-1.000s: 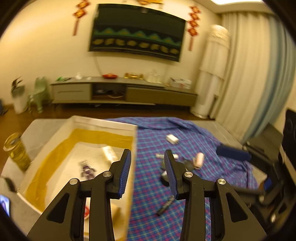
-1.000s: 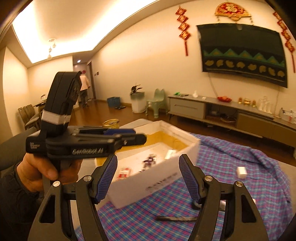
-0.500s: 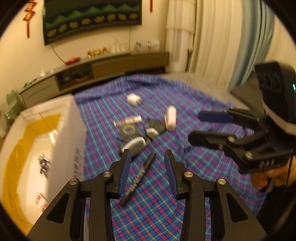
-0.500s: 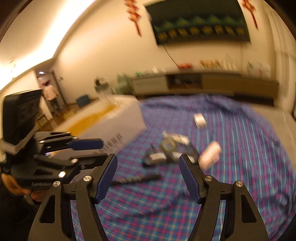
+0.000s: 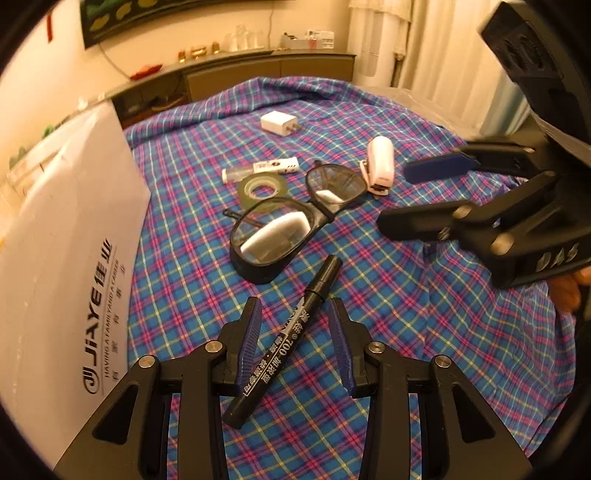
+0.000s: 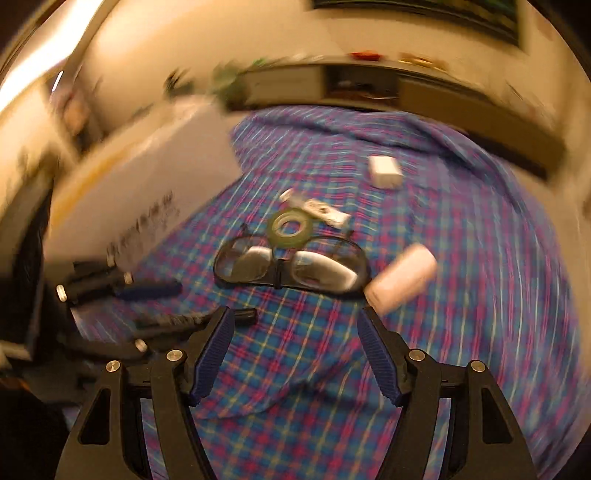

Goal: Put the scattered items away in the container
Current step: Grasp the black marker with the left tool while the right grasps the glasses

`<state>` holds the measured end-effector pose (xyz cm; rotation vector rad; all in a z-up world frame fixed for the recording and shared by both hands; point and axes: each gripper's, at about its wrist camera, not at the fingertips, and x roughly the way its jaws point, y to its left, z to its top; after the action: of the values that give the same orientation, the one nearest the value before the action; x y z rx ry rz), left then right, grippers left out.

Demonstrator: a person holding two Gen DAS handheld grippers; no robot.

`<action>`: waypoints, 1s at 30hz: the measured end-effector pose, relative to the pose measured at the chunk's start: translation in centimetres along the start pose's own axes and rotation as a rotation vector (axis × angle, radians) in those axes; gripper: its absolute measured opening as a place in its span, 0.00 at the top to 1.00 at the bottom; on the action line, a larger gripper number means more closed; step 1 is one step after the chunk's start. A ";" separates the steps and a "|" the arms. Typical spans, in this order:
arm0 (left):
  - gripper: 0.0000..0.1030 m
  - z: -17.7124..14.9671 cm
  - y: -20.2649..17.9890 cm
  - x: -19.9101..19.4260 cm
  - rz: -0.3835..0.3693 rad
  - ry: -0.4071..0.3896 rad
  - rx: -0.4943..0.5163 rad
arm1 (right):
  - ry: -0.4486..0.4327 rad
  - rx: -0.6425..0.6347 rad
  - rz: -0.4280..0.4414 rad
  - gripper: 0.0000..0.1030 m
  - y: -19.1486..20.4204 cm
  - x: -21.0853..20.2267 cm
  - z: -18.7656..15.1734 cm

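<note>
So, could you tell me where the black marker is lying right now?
In the left wrist view the black marker lies on the plaid cloth between the open fingers of the left gripper, just below the glasses.

Woven plaid cloth (image 5: 388, 295); glossy plastic marker (image 5: 288, 339); matt white box (image 5: 66, 240).

I am looking across a plaid blue cloth (image 5: 388, 295) that is covering the surface. Past its far edge a long low cabinet (image 5: 258, 72) is standing against a cream wall (image 5: 48, 74), carrying small ornaments. A dark hanging (image 5: 155, 14) is showing above it, and pale curtains (image 5: 443, 55) are hanging at the far right corner under warm light.
</note>
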<state>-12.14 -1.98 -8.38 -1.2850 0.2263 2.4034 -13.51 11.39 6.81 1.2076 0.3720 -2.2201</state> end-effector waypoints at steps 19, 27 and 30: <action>0.87 -0.7 0.4 1.0 -0.041 0.034 -0.010 | 0.199 -0.590 0.105 0.58 2.0 7.6 4.9; 0.87 0.1 1.2 -0.2 -0.042 0.014 -0.069 | 0.136 -0.405 0.100 0.63 -1.1 4.2 4.8; 0.87 0.5 1.2 -1.0 -0.048 -0.016 -0.077 | 0.104 -0.312 0.109 0.73 -1.7 2.1 4.5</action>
<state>-12.47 -3.15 -7.29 -1.2896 0.0985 2.4019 -18.47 9.71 7.48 1.1450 0.6519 -1.9255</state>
